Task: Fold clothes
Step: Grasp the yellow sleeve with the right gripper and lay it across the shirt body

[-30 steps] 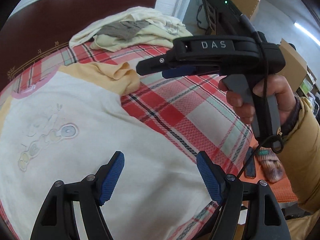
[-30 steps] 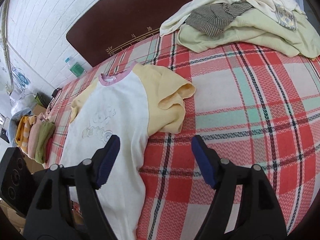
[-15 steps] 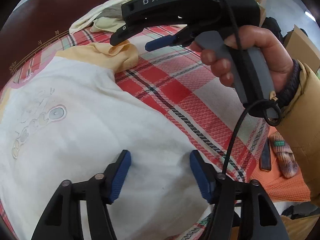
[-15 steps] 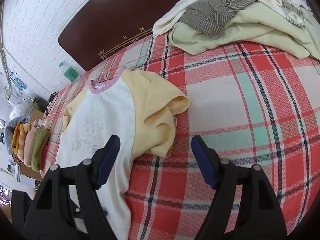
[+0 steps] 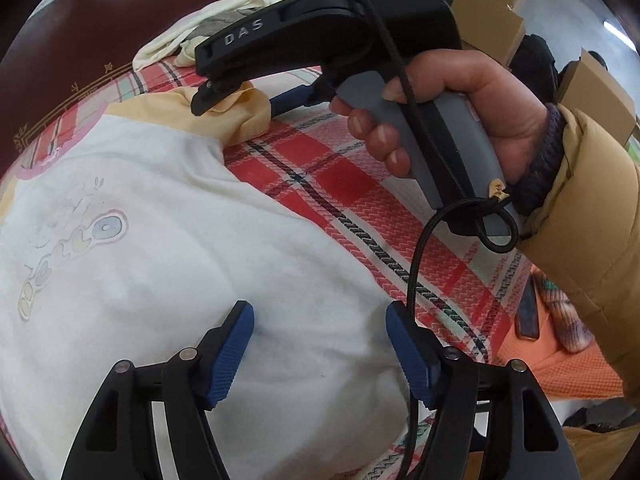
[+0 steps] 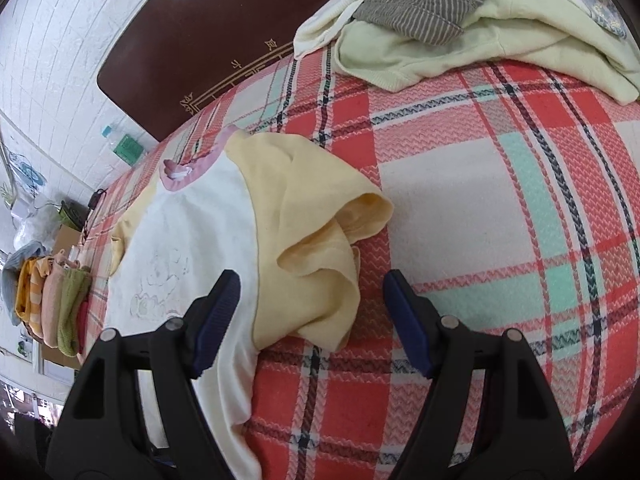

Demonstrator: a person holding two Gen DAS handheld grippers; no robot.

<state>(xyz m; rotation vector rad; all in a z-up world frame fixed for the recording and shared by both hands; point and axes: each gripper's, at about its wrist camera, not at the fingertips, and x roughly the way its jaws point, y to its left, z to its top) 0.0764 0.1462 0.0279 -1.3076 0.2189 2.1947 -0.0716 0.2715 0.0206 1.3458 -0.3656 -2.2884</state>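
Right wrist view: white cotton T-shirt with yellow sleeves (image 6: pixel 192 240) spread flat on red plaid bed (image 6: pixel 500 208) | right tool (image 6: pixel 308 312) agape over rumpled sleeve | left tool (image 5: pixel 320 344) agape above hem | soft, light, limp; pinch sleeve edge.

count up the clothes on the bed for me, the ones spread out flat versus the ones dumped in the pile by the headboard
Spread flat: 1, the white and yellow shirt
In the pile: 3 that show, a cream top, a grey striped piece, a pale green top
Total: 4
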